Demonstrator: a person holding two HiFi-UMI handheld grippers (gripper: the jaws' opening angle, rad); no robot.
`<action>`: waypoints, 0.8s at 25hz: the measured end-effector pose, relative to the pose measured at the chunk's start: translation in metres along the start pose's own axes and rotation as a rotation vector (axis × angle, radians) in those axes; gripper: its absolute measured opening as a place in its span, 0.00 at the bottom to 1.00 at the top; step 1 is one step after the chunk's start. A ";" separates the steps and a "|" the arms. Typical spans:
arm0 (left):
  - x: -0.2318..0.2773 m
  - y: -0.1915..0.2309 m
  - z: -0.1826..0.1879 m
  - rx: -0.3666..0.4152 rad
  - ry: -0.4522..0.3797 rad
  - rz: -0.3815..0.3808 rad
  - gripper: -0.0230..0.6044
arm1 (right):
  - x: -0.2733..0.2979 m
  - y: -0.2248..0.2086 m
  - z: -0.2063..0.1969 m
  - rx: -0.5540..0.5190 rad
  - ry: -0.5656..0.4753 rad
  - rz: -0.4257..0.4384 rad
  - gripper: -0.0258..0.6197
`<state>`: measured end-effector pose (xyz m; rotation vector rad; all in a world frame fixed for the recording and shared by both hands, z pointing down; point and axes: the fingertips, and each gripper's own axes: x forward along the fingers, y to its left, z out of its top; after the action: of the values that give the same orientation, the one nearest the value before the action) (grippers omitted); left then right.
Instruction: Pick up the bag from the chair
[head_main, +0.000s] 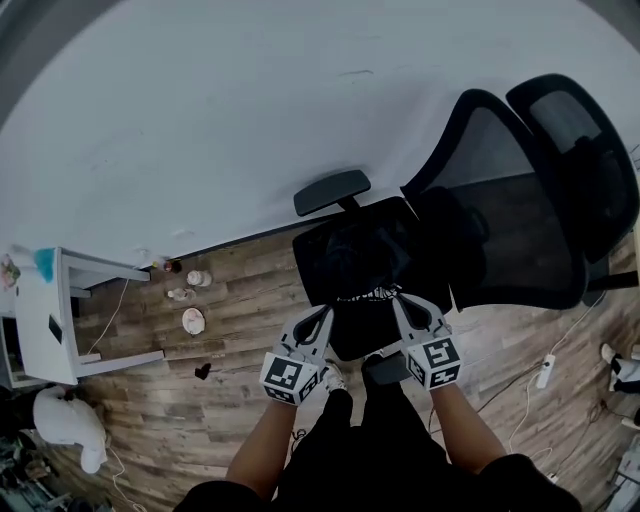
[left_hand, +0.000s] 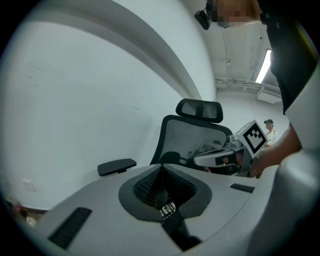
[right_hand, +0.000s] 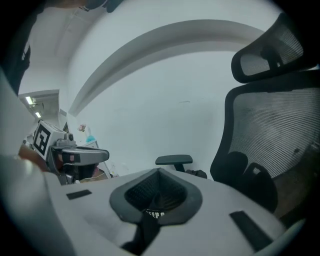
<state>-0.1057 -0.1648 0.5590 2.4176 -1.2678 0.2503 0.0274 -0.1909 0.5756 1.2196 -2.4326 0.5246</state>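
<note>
Just over seat (head_main: 345, 345): left tongs (head_main: 327, 312); right tongs (head_main: 398, 298)

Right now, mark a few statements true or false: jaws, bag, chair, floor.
1. The left gripper and the right gripper both have their jaws closed on a black strap with white lettering. True.
2. The chair is white. False: it is black, with a mesh back.
3. The bag lies on the floor beside the chair. False: the black bag is over the chair's seat.
4. The floor is wood plank. True.
</note>
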 end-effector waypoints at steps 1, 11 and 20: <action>0.007 0.006 -0.003 -0.001 0.006 0.008 0.07 | 0.005 -0.002 -0.002 0.002 0.008 0.009 0.07; 0.071 0.043 -0.027 -0.002 0.095 0.050 0.08 | 0.052 -0.047 -0.022 -0.025 0.078 0.029 0.18; 0.113 0.073 -0.067 -0.091 0.212 0.094 0.64 | 0.088 -0.083 -0.047 0.044 0.140 0.095 0.67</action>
<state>-0.0992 -0.2585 0.6765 2.1926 -1.2692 0.4534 0.0535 -0.2743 0.6721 1.0512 -2.3797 0.6707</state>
